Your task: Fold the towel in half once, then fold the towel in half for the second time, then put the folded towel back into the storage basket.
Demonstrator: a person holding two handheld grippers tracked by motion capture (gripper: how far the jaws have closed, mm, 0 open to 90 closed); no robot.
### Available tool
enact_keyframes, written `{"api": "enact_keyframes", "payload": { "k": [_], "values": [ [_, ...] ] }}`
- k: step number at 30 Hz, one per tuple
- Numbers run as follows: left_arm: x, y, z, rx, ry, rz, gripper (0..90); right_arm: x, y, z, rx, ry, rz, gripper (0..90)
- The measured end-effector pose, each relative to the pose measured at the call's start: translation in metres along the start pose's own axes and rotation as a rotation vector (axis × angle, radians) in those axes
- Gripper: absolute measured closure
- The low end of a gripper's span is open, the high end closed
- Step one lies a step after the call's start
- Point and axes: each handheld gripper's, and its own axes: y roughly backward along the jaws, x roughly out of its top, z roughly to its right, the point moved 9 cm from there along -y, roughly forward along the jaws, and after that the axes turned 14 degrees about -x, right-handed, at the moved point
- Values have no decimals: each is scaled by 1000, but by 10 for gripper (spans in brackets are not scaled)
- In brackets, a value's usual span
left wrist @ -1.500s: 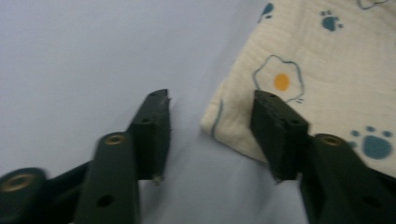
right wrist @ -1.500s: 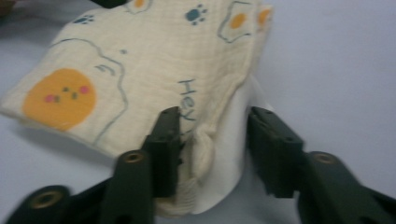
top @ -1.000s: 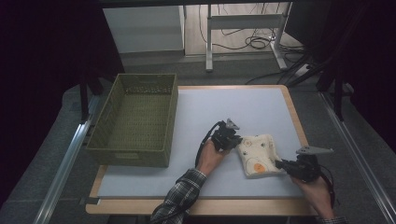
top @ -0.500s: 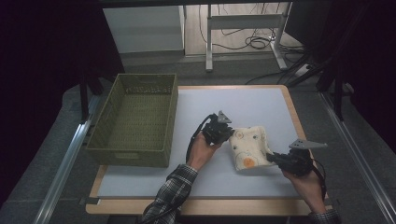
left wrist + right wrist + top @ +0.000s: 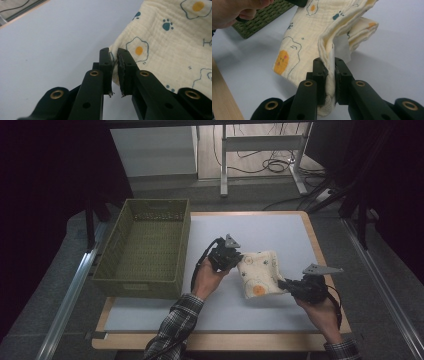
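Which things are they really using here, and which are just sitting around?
In use:
- patterned cloth
- left gripper, shut on its edge
- right gripper, shut on another edge

Just sitting there:
- green basket
- table
- cables on the floor

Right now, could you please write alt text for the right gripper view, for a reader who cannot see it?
The right gripper is shut on the thick folded edge of a cream cloth printed with egg and paw shapes, holding it up off the pale table. Behind, at upper left, are a hand and a corner of a green woven basket.
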Motion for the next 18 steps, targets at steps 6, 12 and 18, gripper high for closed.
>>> {"api": "enact_keyframes", "payload": {
  "k": [6, 12, 18],
  "values": [
    [1, 18, -9, 33, -2, 6, 824, 13, -6, -11, 11, 21, 13, 811],
    [4, 36, -19, 69, -2, 15, 824, 28, -14, -24, 26, 38, 21, 811],
    [6, 51, -28, 98, -4, 16, 824, 40, -22, -33, 41, 41, 25, 810]
  ]
}}
